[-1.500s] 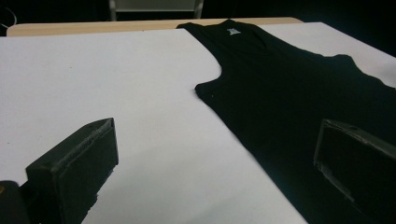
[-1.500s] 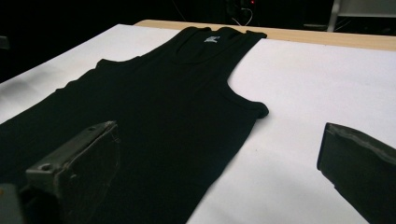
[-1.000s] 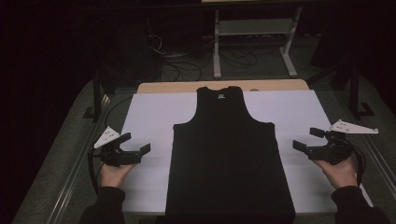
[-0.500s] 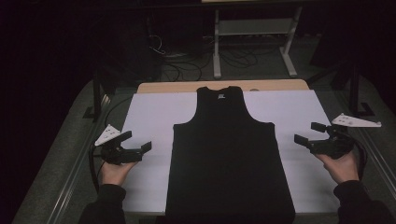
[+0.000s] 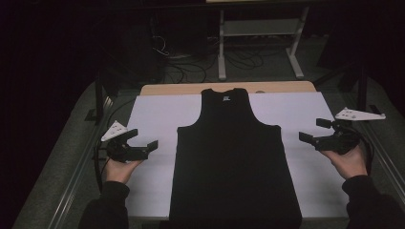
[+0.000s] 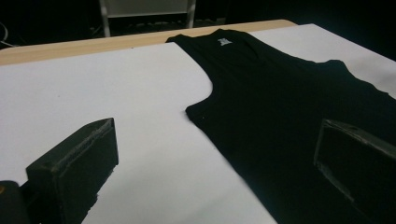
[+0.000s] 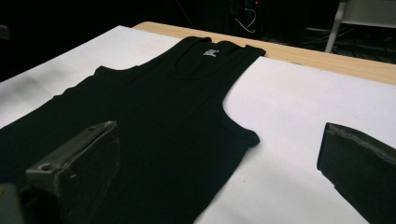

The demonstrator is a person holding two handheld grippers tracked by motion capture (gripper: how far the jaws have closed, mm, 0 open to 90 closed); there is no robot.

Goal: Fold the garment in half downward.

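Note:
A black tank top point(image 5: 234, 157) lies flat on the white sheet point(image 5: 157, 114), neck toward the far edge, a small white label inside the collar. The left gripper point(image 5: 142, 138) hovers open over the sheet just left of the top's left armhole. In the left gripper view the tank top point(image 6: 285, 102) spreads ahead and to the right, the right jaw over its fabric. The right gripper point(image 5: 316, 130) stands open at the sheet's right edge, apart from the garment. In the right gripper view the tank top point(image 7: 154, 112) lies ahead, the left jaw above it. Nothing sits between either pair of jaws.
The white sheet covers a wooden table point(image 5: 229, 88) whose bare far edge shows beyond the collar. Metal rails point(image 5: 76, 181) run along both sides of the table. Behind it stand a white shelf frame point(image 5: 260, 43) and loose cables point(image 5: 191, 67) on a dark floor.
Both grippers have shifted slightly; the right one has risen and moved a little farther from the person. Both stay open, and the tank top has not moved.

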